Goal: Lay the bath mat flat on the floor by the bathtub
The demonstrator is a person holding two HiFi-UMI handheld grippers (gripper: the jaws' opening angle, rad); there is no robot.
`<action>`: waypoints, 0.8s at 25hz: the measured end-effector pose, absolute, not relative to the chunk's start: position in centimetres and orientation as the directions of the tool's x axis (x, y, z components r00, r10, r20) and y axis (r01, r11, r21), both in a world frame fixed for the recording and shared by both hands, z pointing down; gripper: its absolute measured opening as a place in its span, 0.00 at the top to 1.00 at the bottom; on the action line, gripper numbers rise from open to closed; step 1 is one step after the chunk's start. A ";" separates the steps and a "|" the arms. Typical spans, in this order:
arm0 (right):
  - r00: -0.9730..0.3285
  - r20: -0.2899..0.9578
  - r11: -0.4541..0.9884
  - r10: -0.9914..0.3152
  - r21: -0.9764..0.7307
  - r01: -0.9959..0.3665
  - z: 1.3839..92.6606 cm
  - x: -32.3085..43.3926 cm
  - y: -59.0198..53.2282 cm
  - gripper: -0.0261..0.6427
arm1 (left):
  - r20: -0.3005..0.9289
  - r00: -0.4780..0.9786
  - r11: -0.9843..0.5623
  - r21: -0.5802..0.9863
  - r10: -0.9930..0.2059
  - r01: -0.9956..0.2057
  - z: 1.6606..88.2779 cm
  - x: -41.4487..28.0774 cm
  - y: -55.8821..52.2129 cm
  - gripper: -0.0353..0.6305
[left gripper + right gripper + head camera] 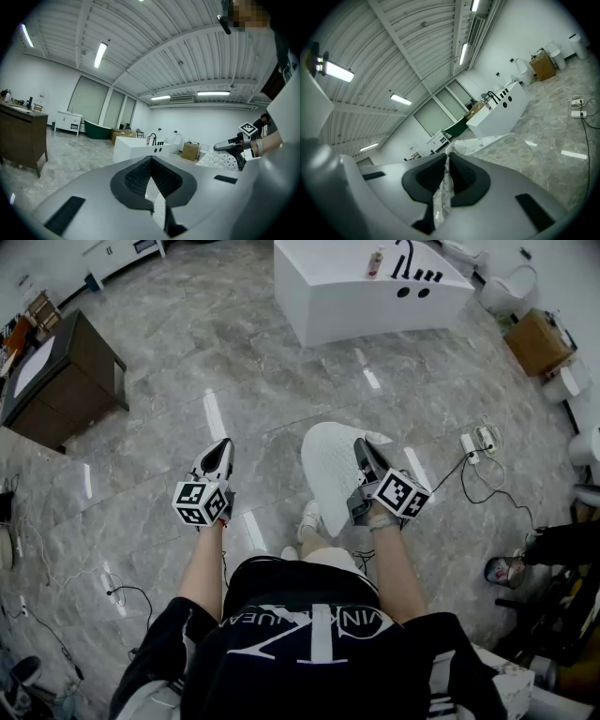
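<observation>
A white dotted bath mat [328, 470] hangs in the air in front of the person, with my right gripper [361, 448] shut on its right edge. In the right gripper view the mat's [487, 143] crumpled edge is pinched between the jaws of that gripper [447, 157]. My left gripper [219, 454] is off to the left, apart from the mat, its jaws together on nothing. The left gripper view shows its closed tips [151, 161], with the mat [216, 160] and right gripper [229, 145] at the right. The white bathtub [366, 292] stands ahead across the grey marble floor.
A brown cabinet [61, 381] stands at the left. A cardboard box [536, 341] and white fixtures sit at the right wall. A power strip with cables [473, 442] lies on the floor to the right. A dark green tub [97, 131] stands far back.
</observation>
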State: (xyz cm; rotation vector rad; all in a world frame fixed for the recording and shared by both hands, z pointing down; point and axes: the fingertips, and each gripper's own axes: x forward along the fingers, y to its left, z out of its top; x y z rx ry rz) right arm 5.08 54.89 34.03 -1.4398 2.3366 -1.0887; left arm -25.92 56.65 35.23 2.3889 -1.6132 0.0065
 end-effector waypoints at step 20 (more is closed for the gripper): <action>-0.432 0.192 0.194 -0.881 -0.686 -0.701 35.0 14.3 40.9 0.91 | 0.163 0.406 -0.370 0.213 -0.899 -0.904 35.8 -18.2 41.2 0.93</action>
